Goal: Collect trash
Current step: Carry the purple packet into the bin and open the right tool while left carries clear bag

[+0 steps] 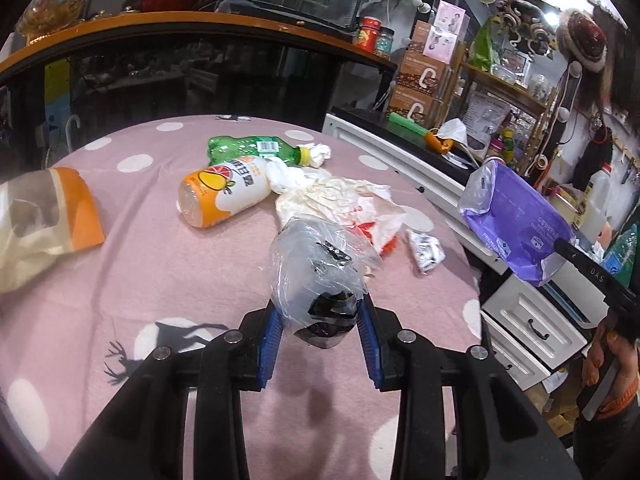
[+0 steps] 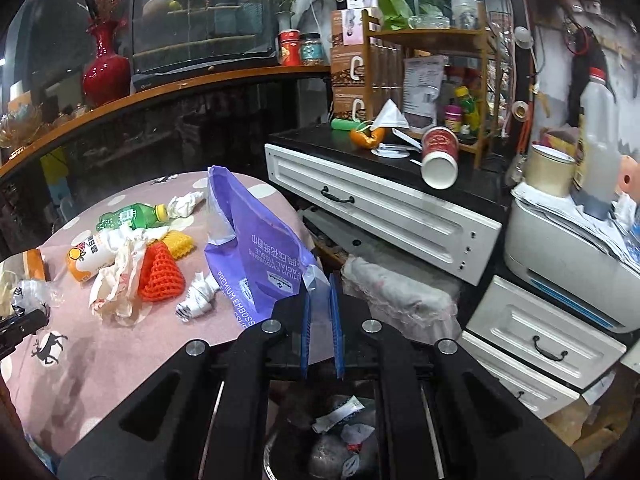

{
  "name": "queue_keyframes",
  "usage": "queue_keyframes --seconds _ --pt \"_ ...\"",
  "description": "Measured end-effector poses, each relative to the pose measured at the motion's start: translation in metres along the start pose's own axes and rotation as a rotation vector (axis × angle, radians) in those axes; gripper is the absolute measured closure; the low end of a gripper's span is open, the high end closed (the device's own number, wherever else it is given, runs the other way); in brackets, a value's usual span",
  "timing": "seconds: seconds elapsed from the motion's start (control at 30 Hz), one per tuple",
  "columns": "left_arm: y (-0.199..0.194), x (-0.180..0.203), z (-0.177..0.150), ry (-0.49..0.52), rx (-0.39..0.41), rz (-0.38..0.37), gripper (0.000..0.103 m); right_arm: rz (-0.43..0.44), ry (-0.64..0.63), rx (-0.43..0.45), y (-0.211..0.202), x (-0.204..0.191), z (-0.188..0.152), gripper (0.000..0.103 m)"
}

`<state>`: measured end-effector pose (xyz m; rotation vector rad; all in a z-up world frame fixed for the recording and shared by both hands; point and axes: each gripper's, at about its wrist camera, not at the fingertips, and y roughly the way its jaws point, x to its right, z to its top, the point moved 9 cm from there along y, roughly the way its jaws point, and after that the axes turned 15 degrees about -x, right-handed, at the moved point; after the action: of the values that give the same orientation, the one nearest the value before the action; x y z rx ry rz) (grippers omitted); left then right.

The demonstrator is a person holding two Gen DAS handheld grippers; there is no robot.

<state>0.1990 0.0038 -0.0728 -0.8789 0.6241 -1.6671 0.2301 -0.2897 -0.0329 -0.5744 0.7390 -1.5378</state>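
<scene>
The left gripper (image 1: 320, 320) had its blue fingers (image 1: 270, 340) partly apart, clamped on a crumpled clear plastic bag (image 1: 320, 272) with dark contents, held above the pink dotted tablecloth (image 1: 160, 272). The right gripper (image 2: 322, 320) had its fingers nearly together, pinching the edge of a purple tissue packet (image 2: 256, 248) beyond the table's edge, above a bin (image 2: 340, 440) of trash. Two bottles (image 1: 224, 192), crumpled paper (image 1: 340, 196) and orange netting (image 2: 162, 276) lay on the cloth.
</scene>
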Motion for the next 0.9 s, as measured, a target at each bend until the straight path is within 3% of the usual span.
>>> queue_keyframes --seconds 0.53,0.9 --pt "-0.001 0.097 -0.035 0.201 -0.024 -0.103 0.068 -0.083 0.077 -0.115 -0.008 0.072 -0.078 0.093" --pt "0.022 0.157 -0.06 0.326 -0.079 -0.15 0.068 -0.114 0.06 -0.27 0.042 0.081 -0.122 0.093"
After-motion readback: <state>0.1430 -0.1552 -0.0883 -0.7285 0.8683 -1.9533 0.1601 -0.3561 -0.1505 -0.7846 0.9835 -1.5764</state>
